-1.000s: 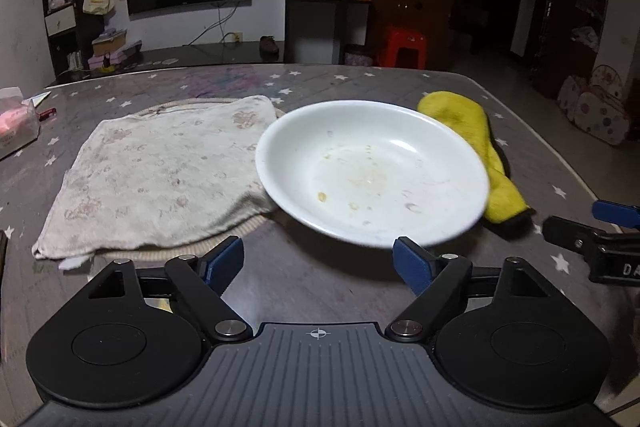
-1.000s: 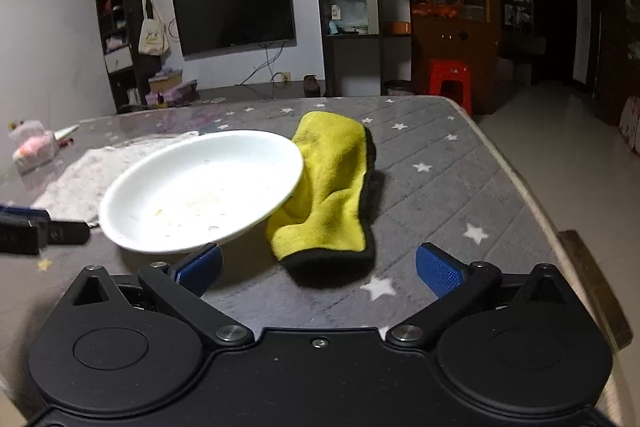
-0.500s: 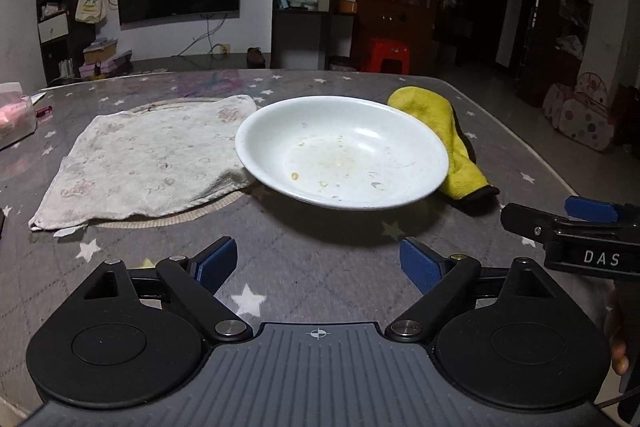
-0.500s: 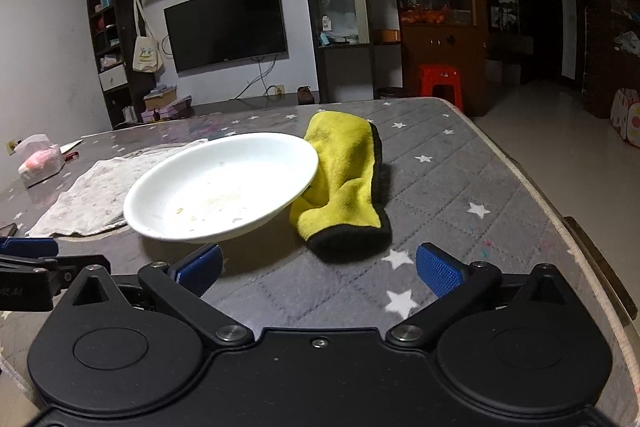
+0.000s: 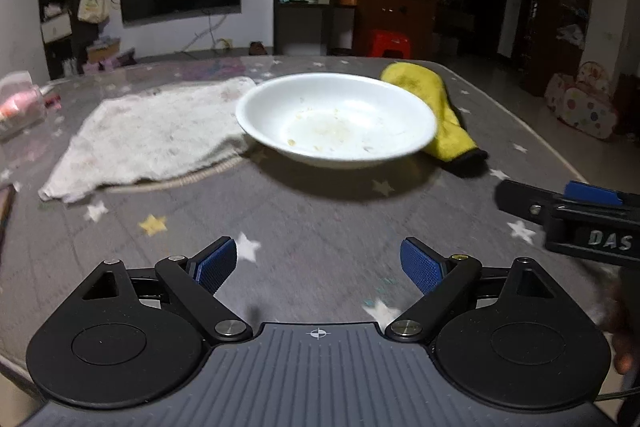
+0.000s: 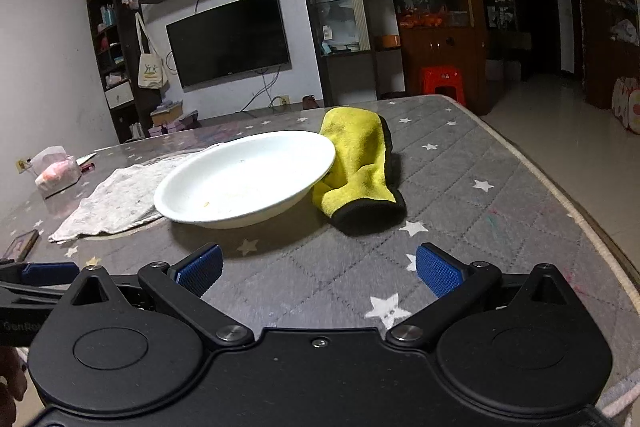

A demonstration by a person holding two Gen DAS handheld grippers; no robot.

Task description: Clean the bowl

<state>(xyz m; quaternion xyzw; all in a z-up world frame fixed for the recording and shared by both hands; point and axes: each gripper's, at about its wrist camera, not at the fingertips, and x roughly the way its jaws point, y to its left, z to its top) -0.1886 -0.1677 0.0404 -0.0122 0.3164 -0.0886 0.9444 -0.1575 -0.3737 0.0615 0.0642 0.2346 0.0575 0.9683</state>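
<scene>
One white bowl [image 5: 336, 119], one yellow cleaning mitt [image 5: 436, 107], one pale patterned cloth [image 5: 160, 131], one tissue pack [image 6: 56, 171], one red stool [image 6: 442, 81], one wall television [image 6: 228, 39], one tote bag [image 6: 151, 69], two claws [image 5: 318, 263] [image 6: 318, 269], one table [image 6: 480, 211]

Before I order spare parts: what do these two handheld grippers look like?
Both are matte black. The left gripper has two linkage fingers with blue textured pads, round disc housings, silver pivot screws and a ribbed grey body with a crosshair mark. The right gripper matches, with a plain black body; its side reads "DAS".
</scene>
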